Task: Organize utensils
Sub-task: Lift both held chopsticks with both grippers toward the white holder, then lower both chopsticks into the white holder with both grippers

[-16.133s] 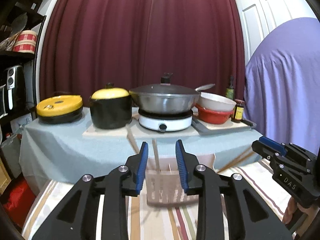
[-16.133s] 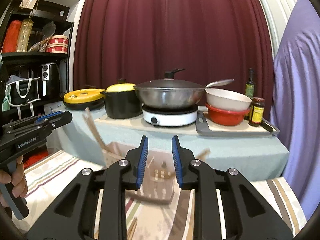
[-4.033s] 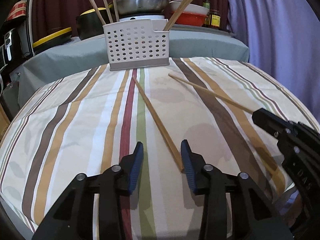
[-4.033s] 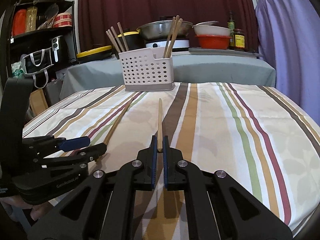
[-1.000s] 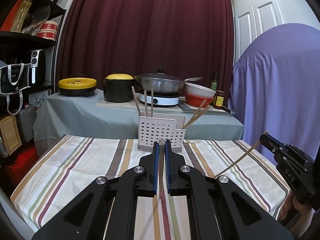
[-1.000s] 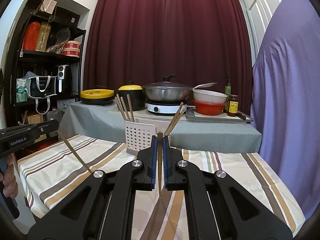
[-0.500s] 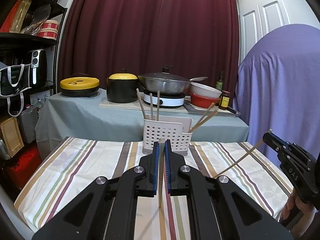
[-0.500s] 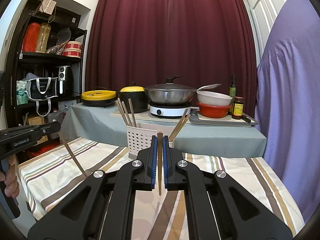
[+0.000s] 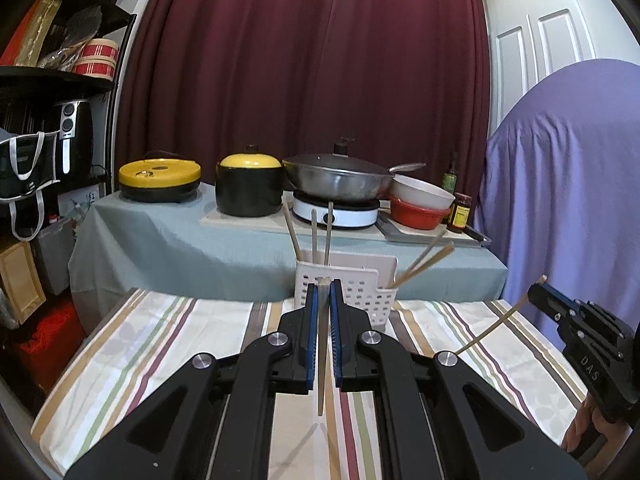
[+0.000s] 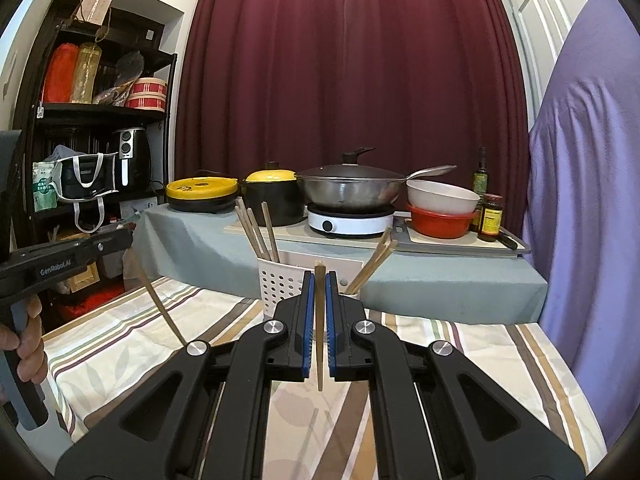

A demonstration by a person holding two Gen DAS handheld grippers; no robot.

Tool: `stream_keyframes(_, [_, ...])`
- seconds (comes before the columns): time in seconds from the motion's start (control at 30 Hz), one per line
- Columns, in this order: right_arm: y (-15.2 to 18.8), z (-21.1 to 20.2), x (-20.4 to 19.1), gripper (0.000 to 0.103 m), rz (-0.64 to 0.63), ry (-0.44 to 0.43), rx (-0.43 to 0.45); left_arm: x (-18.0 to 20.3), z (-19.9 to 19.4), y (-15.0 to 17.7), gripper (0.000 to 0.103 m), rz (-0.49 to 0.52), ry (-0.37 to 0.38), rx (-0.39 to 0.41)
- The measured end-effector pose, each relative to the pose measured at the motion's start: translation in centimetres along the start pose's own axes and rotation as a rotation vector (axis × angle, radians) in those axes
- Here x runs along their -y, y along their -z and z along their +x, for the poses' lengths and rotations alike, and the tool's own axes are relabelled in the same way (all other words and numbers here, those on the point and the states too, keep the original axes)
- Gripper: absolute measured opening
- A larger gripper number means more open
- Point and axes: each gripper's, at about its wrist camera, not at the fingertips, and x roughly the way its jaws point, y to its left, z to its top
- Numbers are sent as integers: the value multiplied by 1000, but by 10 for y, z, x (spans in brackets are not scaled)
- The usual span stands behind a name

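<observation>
My left gripper (image 9: pixel 322 292) is shut on a wooden chopstick (image 9: pixel 321 368) held upright above the striped tablecloth (image 9: pixel 160 340). My right gripper (image 10: pixel 319 280) is shut on another chopstick (image 10: pixel 319 344), also upright. A white perforated utensil holder (image 9: pixel 372 296) stands at the table's far edge just beyond both grippers, with several chopsticks (image 9: pixel 314 236) in its left part and a few (image 9: pixel 424 260) leaning out on the right. It also shows in the right wrist view (image 10: pixel 280 284). The right gripper and its chopstick (image 9: pixel 496 324) appear at the right of the left wrist view.
Behind the table a grey-clothed counter (image 9: pixel 160 232) holds a yellow-lidded cooker (image 9: pixel 160 176), a black pot (image 9: pixel 248 188), a wok on a hob (image 9: pixel 340 180), stacked bowls (image 9: pixel 420 204) and bottles. A black shelf (image 10: pixel 80 120) stands left; a purple-draped object (image 9: pixel 560 180) right.
Both grippers, each holding its chopstick, have moved a little closer to the utensil holder, which now sits just behind the fingertips.
</observation>
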Motion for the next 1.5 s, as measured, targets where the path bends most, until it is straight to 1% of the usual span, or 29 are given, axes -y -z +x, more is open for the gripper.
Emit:
stream_keyframes(0.23, [-8, 23, 0, 6, -3, -7, -12, -1, 20, -10, 7, 8, 0, 6])
stream_keyframes(0.47, [-24, 42, 1, 6, -14, -6, 8, -5, 36, -24, 7, 10, -4, 22])
stream_keyframes(0.63, [-45, 53, 4, 6, -27, 2, 47, -10, 43, -39, 7, 10, -10, 45])
stream_keyframes(0.93, [-83, 77, 16, 6, -30, 3, 99, -12, 57, -80, 7, 8, 19, 104])
stream_keyframes(1.07, [-94, 89, 23, 6, -23, 0, 97, -8, 67, -98, 7, 9, 38, 132])
stream_keyframes(1.2, [-104, 103, 27, 6, -29, 0, 91, -2, 81, -113, 7, 12, 59, 139])
stream_keyframes(1.37, [-109, 114, 29, 6, -33, -1, 86, 5, 98, -125, 7, 29, 69, 137])
stream_keyframes(1.5, [-108, 126, 32, 6, -31, 0, 71, 7, 112, -129, 7, 36, 63, 136])
